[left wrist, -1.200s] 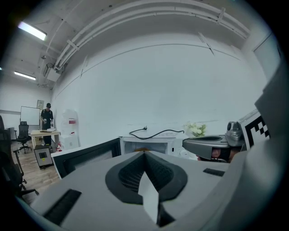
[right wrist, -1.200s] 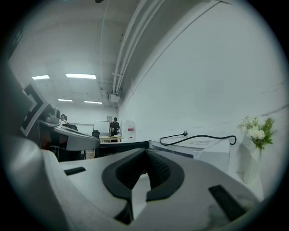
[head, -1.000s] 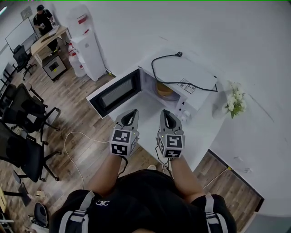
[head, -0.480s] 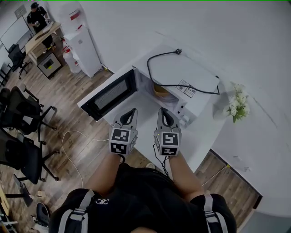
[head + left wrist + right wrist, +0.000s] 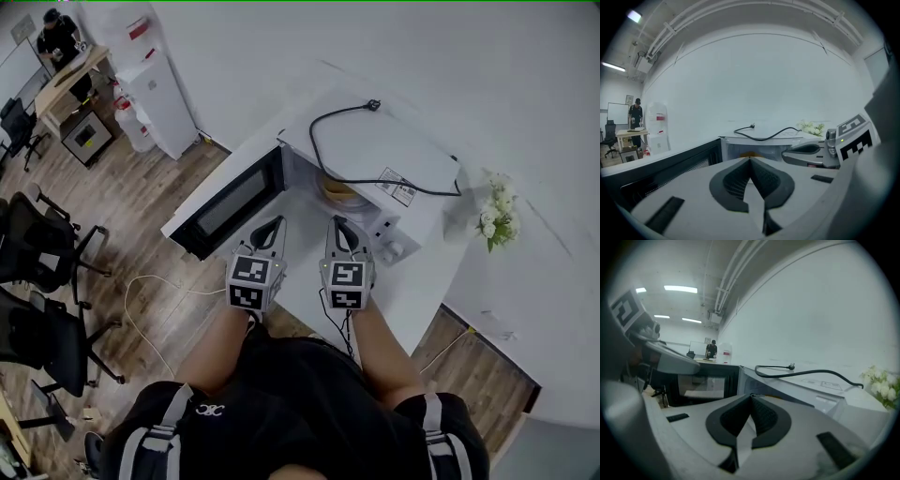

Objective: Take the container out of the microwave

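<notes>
Left claw (image 5: 273,223) pressed together, empty | right claw (image 5: 338,223) pressed together, empty | both near open microwave (image 5: 384,150) on tabletop (image 5: 417,291) | container (image 5: 339,191) inside it, at 12 o'clock from right claw | door (image 5: 228,202) swung out toward 10 o'clock

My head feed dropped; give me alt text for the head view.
The microwave on a white counter, its door swung open to the left, an orange-brown container inside. Both shut and empty, the left gripper and right gripper point at the opening.
</notes>
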A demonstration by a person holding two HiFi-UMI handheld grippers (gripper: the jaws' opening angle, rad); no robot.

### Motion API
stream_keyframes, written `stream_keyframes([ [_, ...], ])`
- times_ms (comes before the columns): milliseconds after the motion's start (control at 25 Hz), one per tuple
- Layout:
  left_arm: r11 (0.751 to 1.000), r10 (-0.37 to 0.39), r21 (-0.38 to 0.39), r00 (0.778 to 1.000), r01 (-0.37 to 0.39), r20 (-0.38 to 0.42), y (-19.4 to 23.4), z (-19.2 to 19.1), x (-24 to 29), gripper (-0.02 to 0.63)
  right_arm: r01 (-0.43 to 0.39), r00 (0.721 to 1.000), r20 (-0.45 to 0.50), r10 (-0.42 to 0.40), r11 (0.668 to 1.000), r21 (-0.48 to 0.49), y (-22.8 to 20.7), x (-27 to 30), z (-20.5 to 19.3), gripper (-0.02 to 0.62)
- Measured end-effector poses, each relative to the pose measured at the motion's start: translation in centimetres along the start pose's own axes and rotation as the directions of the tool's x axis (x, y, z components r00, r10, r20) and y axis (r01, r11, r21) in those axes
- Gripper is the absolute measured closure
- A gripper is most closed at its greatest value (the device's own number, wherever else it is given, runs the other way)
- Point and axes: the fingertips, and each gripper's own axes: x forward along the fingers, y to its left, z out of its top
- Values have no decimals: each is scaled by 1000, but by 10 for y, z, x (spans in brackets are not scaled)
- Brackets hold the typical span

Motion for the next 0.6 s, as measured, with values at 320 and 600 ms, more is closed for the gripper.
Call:
stream_keyframes([
  [320, 997, -81, 9, 996, 81, -40, 37, -4, 25, 593, -3, 985, -164, -48, 955, -297, 16, 56, -19, 592],
  [600, 991, -137, 3, 990, 137, -30, 55, -6, 40, 592, -4, 949, -290, -126, 912, -411, 13, 102, -48, 538],
])
